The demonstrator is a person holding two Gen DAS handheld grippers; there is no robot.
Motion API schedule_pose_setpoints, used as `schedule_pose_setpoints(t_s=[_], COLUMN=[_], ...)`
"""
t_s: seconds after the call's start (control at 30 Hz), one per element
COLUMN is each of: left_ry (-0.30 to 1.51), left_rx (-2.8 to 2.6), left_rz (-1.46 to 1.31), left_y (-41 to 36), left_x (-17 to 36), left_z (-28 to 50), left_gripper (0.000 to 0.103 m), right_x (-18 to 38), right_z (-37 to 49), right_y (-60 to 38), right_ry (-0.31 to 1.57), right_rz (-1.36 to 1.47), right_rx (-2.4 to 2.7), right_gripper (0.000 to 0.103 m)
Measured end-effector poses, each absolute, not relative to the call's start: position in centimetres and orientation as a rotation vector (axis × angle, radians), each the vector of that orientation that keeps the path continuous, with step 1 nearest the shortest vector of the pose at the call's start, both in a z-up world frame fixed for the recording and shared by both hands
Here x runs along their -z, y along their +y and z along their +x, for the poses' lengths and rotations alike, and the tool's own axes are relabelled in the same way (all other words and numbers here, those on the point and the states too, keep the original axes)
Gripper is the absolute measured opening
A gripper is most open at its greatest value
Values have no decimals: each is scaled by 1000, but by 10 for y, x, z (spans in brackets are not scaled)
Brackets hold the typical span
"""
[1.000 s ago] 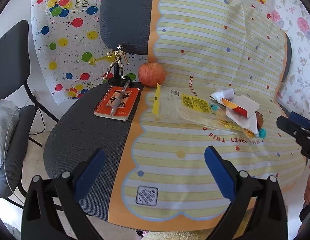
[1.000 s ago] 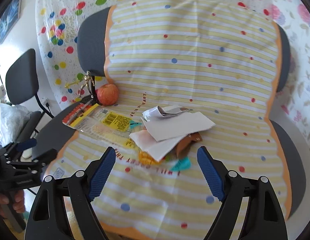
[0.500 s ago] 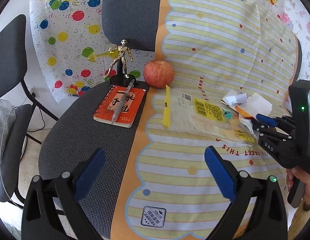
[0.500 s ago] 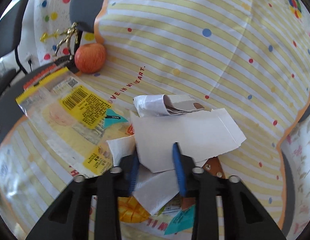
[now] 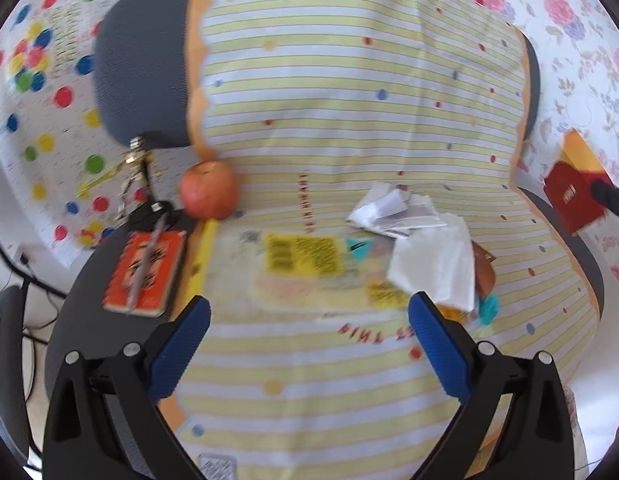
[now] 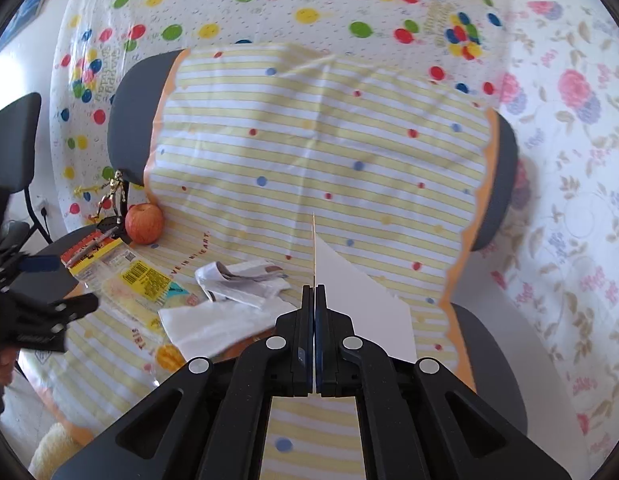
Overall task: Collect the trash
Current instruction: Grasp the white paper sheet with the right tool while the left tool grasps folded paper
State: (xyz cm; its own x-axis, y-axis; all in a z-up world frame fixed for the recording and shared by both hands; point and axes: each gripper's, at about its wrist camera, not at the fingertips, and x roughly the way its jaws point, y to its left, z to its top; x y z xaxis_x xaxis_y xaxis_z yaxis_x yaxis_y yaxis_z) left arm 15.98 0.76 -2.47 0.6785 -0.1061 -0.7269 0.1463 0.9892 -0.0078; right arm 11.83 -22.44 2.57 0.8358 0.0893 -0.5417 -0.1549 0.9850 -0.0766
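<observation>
My right gripper is shut on a flat piece of card, white on one face, held upright above the chair seat. In the left wrist view the same card shows red and yellow, lifted at the right. A trash pile lies on the striped cloth: a clear wrapper with a yellow label, a white tissue, crumpled paper. The wrapper and tissue also show in the right wrist view. My left gripper is open and empty, just in front of the wrapper.
A red apple, an orange notebook with a pen and a gold figurine sit at the seat's left. The yellow-striped cloth covers the seat and backrest. Another grey chair stands at the left.
My right gripper closed on the card in the pile and lifted it up and away to the right. My left gripper moved closer to the wrapper and stayed open.
</observation>
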Motion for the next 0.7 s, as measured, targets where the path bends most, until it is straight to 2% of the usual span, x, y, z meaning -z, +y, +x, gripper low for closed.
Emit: schedule_pose_setpoints(t_s=[0.13,0.4,0.57,0.67,0.7], left_ry=[815,902,978,1004,1007], left_rx=[214,293,287,299,307], left_rz=[80,225,319,294,286], left_y=[-21,-68,-82,-84,-84], left_x=[30,56,78,84,85], left_z=[196,265,288,298,301], left_gripper=[94,68,65,51,38], right_x=[-10,16,22,24,24], right_z=[104,114,124,124,124], right_y=[-226,-235,-242,-245,-246], right_ry=[594,632,644,644,643], right_rz=[-139,-27,11,19,23], right_rx=[-127,-155,-162,-166,-166], right_gripper=[0,0,0,0,0])
